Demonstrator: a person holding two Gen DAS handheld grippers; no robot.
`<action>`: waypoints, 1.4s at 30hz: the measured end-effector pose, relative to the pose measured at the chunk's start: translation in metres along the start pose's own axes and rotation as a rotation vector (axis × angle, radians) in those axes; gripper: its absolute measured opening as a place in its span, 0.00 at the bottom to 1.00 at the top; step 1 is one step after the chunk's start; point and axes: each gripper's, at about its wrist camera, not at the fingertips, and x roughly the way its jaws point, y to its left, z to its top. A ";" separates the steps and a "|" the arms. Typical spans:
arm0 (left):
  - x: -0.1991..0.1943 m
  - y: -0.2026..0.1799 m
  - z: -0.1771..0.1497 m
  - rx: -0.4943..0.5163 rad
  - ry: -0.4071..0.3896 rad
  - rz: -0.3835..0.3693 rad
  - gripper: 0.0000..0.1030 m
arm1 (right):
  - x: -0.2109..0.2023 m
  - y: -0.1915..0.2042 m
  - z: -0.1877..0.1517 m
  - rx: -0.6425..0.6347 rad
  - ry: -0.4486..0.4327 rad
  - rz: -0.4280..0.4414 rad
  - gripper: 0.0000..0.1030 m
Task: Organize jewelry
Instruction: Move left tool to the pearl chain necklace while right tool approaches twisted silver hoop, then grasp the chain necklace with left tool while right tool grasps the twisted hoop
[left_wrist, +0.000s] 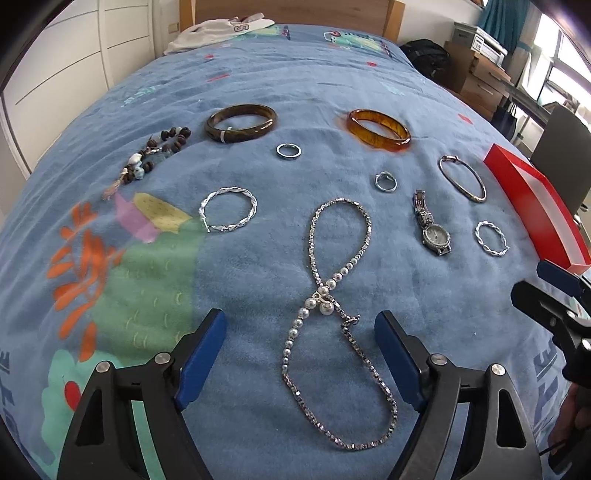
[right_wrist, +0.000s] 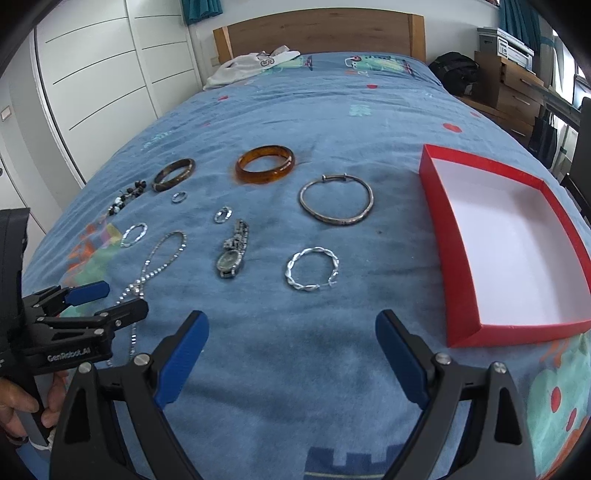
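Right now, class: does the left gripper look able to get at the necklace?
Probably yes. The left gripper is open with the necklace lying between its fingers on the blanket; nothing covers it, and the right gripper sits off to the side.

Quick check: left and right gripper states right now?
Left gripper: open, holding nothing; the necklace lies between its jaws, untouched.
Right gripper: open, empty.

Blue printed bedspread (right_wrist: 332, 122) on bed, wooden headboard (right_wrist: 321, 33) behind. White garment (right_wrist: 255, 64) bunched at the head end. White wardrobe doors (right_wrist: 96, 74) left. Black bag (right_wrist: 456, 72), wooden drawers (right_wrist: 517, 85), teal curtain (left_wrist: 508, 18) right.
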 end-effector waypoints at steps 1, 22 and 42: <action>0.002 -0.001 0.000 0.005 -0.001 -0.001 0.78 | 0.002 -0.001 0.000 0.001 0.000 -0.001 0.89; 0.011 -0.003 0.001 0.051 -0.066 -0.015 0.51 | 0.041 -0.011 0.019 0.000 0.005 -0.038 0.59; 0.003 -0.001 0.003 0.030 -0.110 -0.056 0.12 | 0.045 -0.012 0.026 -0.020 0.008 -0.038 0.35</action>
